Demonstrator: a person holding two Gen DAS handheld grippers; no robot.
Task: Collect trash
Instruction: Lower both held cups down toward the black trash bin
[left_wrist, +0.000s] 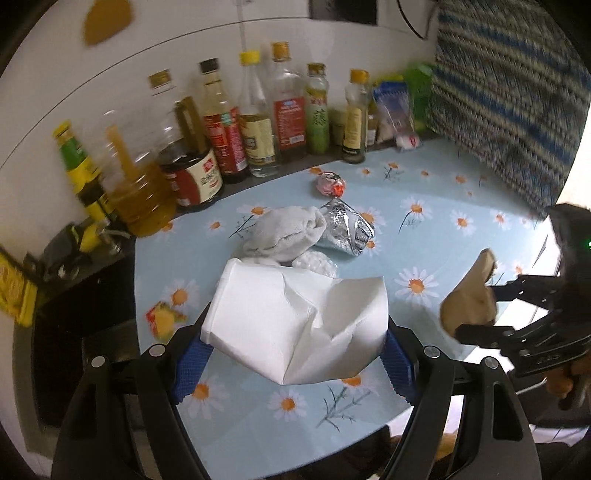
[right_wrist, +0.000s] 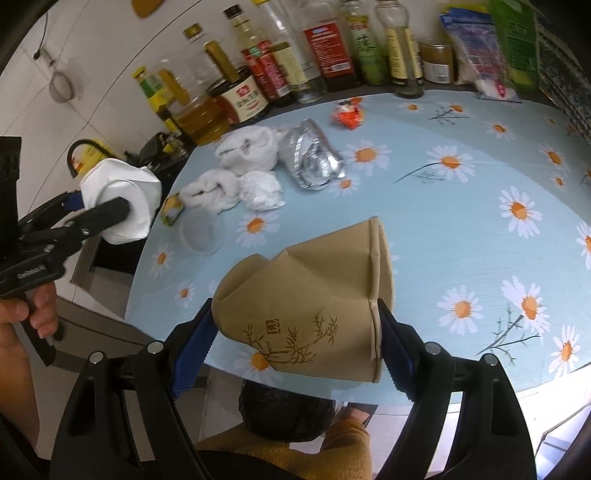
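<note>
My left gripper (left_wrist: 295, 345) is shut on a crushed white paper cup (left_wrist: 295, 325), held above the table's near edge; it also shows in the right wrist view (right_wrist: 122, 201). My right gripper (right_wrist: 295, 347) is shut on a crushed brown paper cup (right_wrist: 314, 295) with a bamboo print, held over the near edge; it shows in the left wrist view (left_wrist: 469, 299). On the daisy tablecloth (left_wrist: 443, 236) lie a crumpled white towel (left_wrist: 288, 229), crumpled foil (left_wrist: 349, 229), a red wrapper (left_wrist: 330, 184), a white tissue ball (right_wrist: 261, 191) and a small yellow packet (left_wrist: 164, 319).
A row of oil and sauce bottles (left_wrist: 221, 140) lines the back wall. A knitted cloth (left_wrist: 509, 96) hangs at the right. A clear plastic lid (right_wrist: 202, 232) lies near the table's left edge. A dark bag (right_wrist: 288, 413) sits below the near edge.
</note>
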